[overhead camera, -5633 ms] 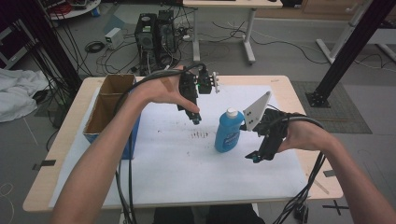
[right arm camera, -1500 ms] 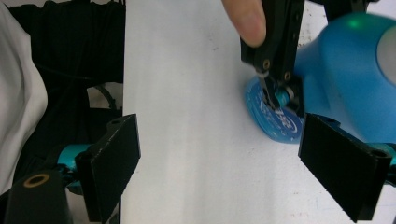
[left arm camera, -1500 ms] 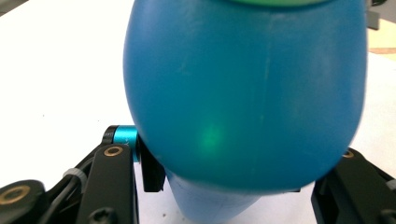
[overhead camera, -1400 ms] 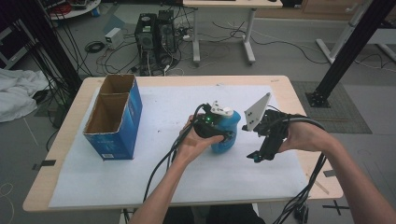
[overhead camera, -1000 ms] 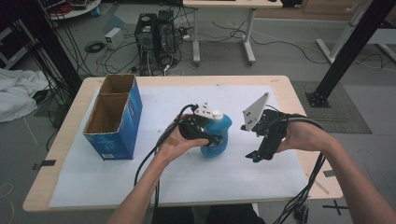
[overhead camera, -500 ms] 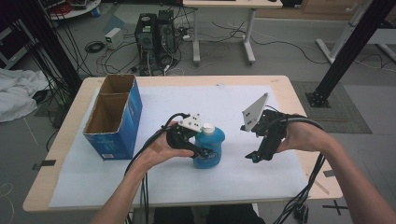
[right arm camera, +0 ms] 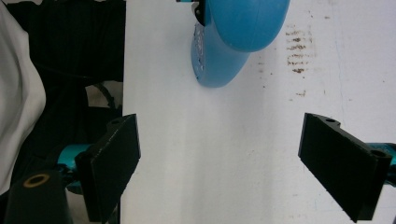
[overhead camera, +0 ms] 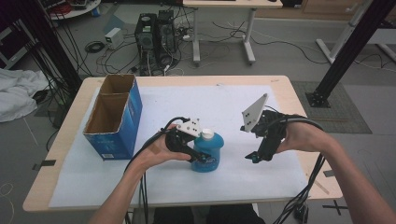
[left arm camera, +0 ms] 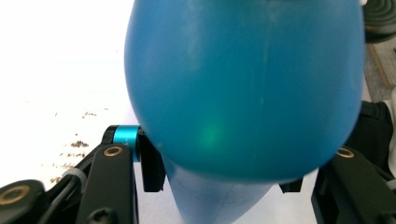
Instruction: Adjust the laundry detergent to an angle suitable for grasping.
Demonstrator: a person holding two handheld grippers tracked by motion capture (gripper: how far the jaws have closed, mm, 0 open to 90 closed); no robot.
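The left gripper point(overhead camera: 198, 156) has its two black jaws closed around the lower body of a blue bottle point(overhead camera: 208, 154), one jaw pressed against each side, as the left gripper view shows with the bottle's point(left arm camera: 243, 88) rounded blue body bulging out just ahead of the jaws. The bottle has a white cap point(overhead camera: 207, 135) and leans slightly, its base resting on or just above the white sheet point(overhead camera: 196, 102) that covers the table point(overhead camera: 299, 98); the pictures do not settle which. The left hand point(overhead camera: 159, 151) grips the tool from behind. Off to this gripper's far side, well apart from it, the right gripper point(overhead camera: 258, 156) is held above the sheet by the right hand point(overhead camera: 299, 136), its jaws spread wide with nothing between them; in the right gripper view the bare white sheet point(right arm camera: 219, 154) lies between the two jaws, and the bottle point(right arm camera: 233, 37) sits beyond them. An open blue cardboard box point(overhead camera: 114, 116) stands on the sheet on the left gripper's other side, near but not touching it.
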